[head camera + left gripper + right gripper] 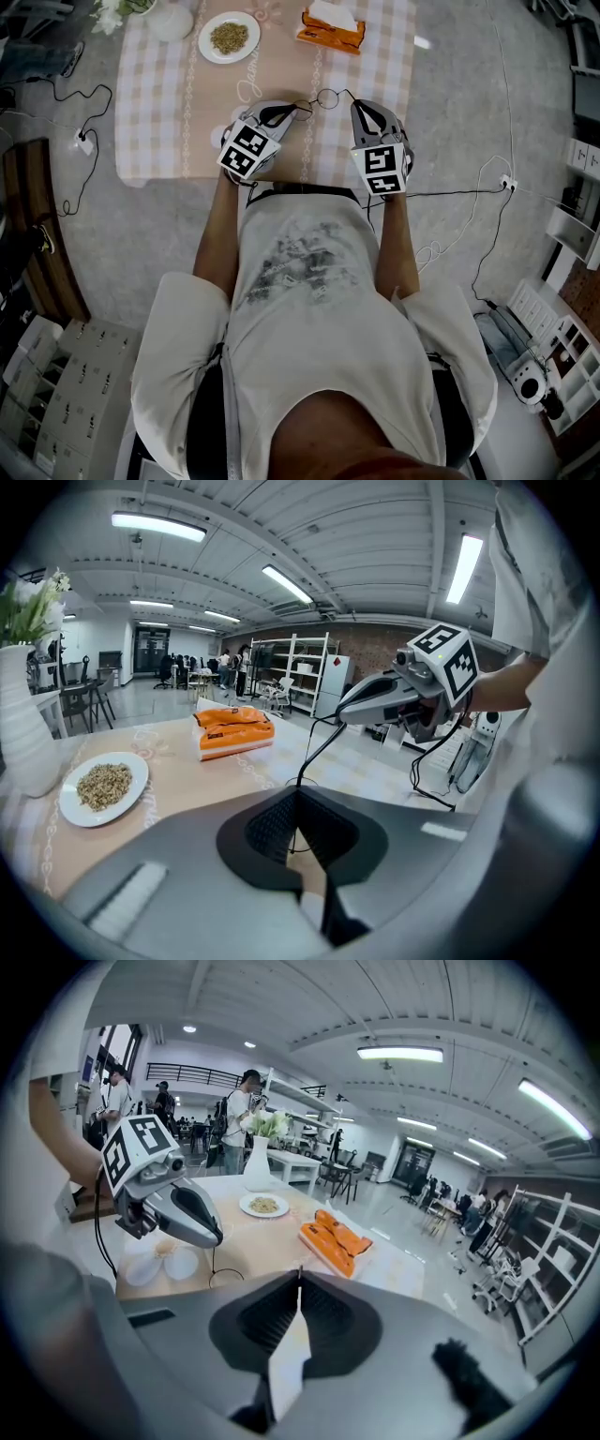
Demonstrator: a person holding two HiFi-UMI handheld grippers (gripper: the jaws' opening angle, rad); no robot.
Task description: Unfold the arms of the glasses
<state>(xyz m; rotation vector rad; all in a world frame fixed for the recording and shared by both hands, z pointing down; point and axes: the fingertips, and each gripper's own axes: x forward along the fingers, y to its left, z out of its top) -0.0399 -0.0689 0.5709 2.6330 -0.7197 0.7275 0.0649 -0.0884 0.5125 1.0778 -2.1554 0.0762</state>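
One pair of thin black wire glasses with round lenses (327, 97) is held over the near edge of the counter (169, 122), which has a beige checked cloth, at twelve o'clock from the person. Two hand-held grippers flank the glasses. The left hand-held gripper (302, 110), at nine o'clock, is clenched on the frame. The right hand-held gripper (354, 101), at three o'clock, is clenched on one arm's tip. One white plate of grain (203, 39) lies at eleven o'clock and one orange packet (332, 31) at twelve.
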